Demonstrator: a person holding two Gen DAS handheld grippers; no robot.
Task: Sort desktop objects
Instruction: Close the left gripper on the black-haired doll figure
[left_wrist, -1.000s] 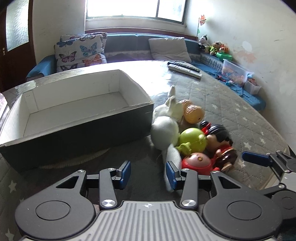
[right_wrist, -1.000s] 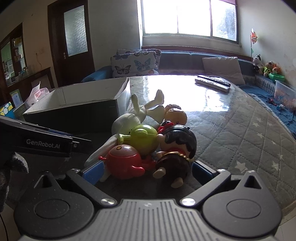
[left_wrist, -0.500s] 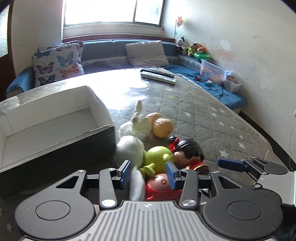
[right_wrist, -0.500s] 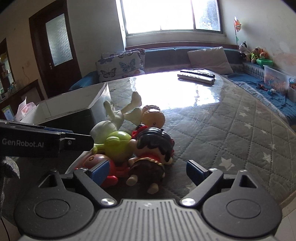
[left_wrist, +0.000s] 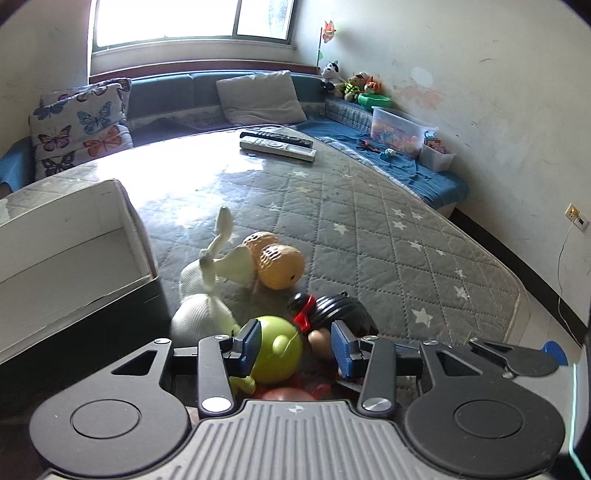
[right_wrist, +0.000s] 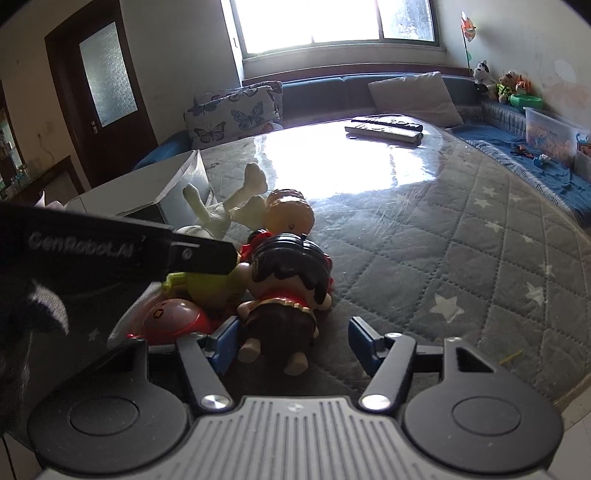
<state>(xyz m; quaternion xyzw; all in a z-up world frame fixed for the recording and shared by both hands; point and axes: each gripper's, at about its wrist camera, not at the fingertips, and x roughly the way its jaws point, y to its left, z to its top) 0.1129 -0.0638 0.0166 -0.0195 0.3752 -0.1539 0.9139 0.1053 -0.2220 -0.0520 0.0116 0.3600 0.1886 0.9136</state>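
A heap of toys lies on the quilted table beside an open white-lined box (left_wrist: 74, 254). My left gripper (left_wrist: 295, 349) is open, its jaws on either side of the green round toy (left_wrist: 279, 349), above the red round toy (left_wrist: 284, 394). My right gripper (right_wrist: 295, 345) is open around the legs of the black-haired doll (right_wrist: 288, 280). A white plush rabbit (left_wrist: 207, 295) and an orange round toy (left_wrist: 280, 264) lie behind. In the right wrist view the left gripper's body (right_wrist: 110, 251) hides part of the green toy (right_wrist: 207, 291) and the red toy (right_wrist: 173, 319).
Two remote controls (left_wrist: 277, 144) lie at the table's far side. The table edge (left_wrist: 517, 295) runs along the right. A blue couch with a butterfly pillow (left_wrist: 81, 129), a grey cushion and plastic bins (left_wrist: 402, 129) stands beyond.
My left gripper has moved right and forward, from beside the box to over the green toy. My right gripper has shifted right and closer, from around the red toy and doll to the doll alone.
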